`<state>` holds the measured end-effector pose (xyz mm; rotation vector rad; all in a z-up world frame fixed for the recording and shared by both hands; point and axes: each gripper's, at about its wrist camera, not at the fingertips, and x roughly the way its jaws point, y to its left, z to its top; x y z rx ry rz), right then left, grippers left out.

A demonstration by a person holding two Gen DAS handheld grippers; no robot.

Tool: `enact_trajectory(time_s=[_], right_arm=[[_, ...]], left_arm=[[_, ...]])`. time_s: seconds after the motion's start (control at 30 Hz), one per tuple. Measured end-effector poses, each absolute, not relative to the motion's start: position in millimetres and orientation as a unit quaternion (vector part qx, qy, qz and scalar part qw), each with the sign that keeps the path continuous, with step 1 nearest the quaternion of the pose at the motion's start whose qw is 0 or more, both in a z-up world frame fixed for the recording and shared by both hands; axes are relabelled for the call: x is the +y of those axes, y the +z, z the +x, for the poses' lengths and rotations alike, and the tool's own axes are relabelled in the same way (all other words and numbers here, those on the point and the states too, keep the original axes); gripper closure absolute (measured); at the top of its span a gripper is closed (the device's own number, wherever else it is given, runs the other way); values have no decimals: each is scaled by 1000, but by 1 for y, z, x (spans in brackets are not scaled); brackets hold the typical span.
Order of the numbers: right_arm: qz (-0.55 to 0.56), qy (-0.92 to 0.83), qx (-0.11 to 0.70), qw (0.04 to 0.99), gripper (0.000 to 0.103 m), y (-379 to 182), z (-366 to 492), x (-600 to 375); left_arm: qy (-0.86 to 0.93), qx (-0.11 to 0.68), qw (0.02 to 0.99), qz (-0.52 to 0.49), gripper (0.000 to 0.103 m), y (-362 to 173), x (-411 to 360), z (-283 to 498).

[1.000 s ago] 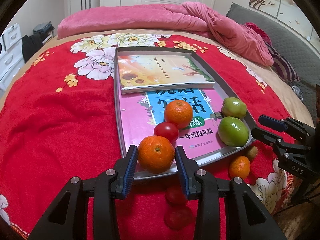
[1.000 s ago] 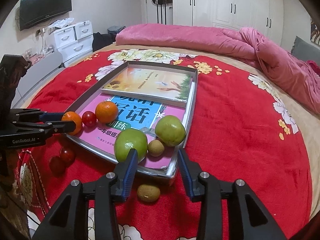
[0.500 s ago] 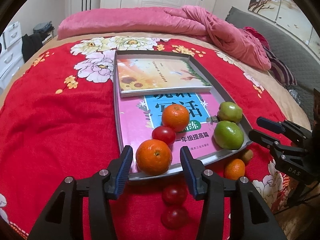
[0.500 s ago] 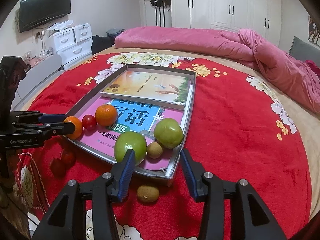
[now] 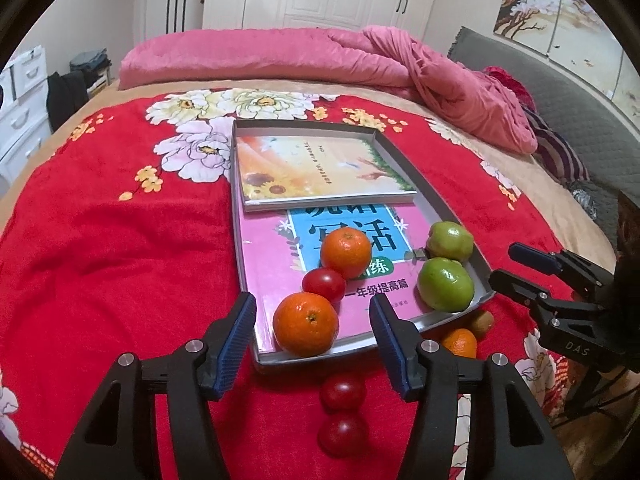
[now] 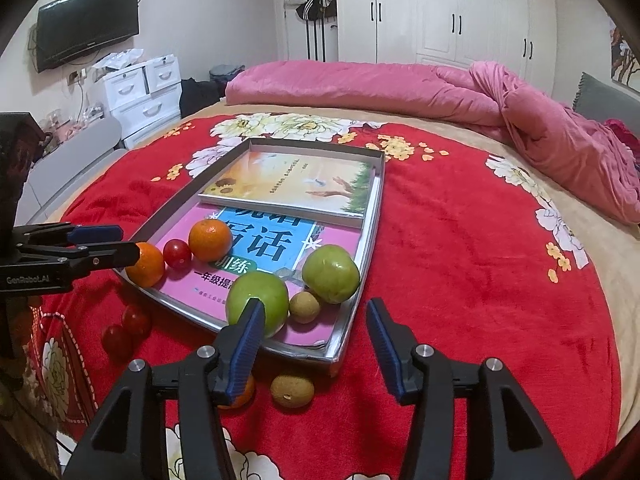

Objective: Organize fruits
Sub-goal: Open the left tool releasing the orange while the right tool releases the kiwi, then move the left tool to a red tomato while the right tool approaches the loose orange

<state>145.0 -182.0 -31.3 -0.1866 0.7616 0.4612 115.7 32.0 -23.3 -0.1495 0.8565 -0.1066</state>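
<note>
A silver tray (image 5: 360, 344) lined with books sits on the red blanket. An orange (image 5: 306, 324) lies at the tray's near edge between the jaws of my left gripper (image 5: 312, 304); the jaws are opening and the pads stand clear of it. Behind it lie a tomato (image 5: 324, 283), a second orange (image 5: 346, 252) and two green fruits (image 5: 446, 284). My right gripper (image 6: 315, 308) is opening too. Nothing is gripped, and a small brown fruit (image 6: 304, 307) lies in the tray beyond its tips. On the blanket lie a brown fruit (image 6: 292, 390), a half-hidden orange (image 6: 242, 394) and two tomatoes (image 5: 342, 394).
Two books fill the tray floor, the upper one (image 5: 320, 168) at the far end. A pink duvet (image 5: 320, 56) is heaped at the back of the bed. White drawers (image 6: 140, 92) and a wall television (image 6: 88, 24) stand to the left. The bed edge drops off close behind both grippers.
The left jaws have spread away from the orange, which stays at the tray's edge. The right jaws have widened as well. Neither hand has shifted noticeably.
</note>
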Motion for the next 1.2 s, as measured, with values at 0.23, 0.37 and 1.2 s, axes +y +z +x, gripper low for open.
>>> enact_trajectory(time_s=[0.23,0.37,1.2], right_arm=[[-81,220,355,905,42,-25,144,-186],[-77,215,350,909,39,-23,144,-188],[-35,200,297,933,17,6,131,-211]], left_arm=[[-51,406,909,-77,34,-17,33,112],[-50,403,910,-83,29,-15,34,111],[-35,390,913,-112,25,4,56,90]])
